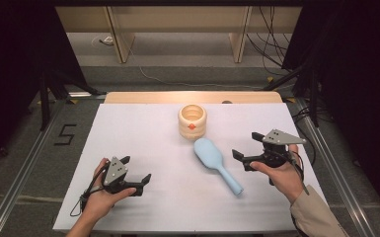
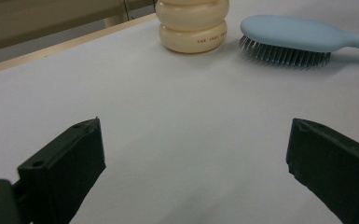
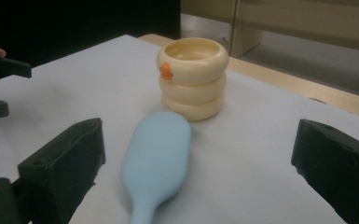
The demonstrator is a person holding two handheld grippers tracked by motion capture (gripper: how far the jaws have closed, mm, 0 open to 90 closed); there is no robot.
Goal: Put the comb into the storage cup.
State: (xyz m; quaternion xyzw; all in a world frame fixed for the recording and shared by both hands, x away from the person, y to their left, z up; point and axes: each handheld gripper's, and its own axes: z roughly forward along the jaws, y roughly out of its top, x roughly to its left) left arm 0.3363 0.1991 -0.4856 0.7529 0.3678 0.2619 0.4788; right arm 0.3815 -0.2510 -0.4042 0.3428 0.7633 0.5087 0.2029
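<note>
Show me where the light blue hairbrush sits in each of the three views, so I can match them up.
High view: the hairbrush lies right of centre on the white table, handle toward the near edge.
Left gripper view: hairbrush at the upper right, bristles down.
Right gripper view: hairbrush at the lower centre, between the open jaws but not gripped.
Shared landmark: the cream ringed cup just beyond the brush head.

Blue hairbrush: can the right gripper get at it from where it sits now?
Probably yes. The right gripper is open and empty, beside the blue hairbrush, which lies bristles down on the white table. Nothing lies between them; the cream ringed cup stands beyond the brush head.
</note>
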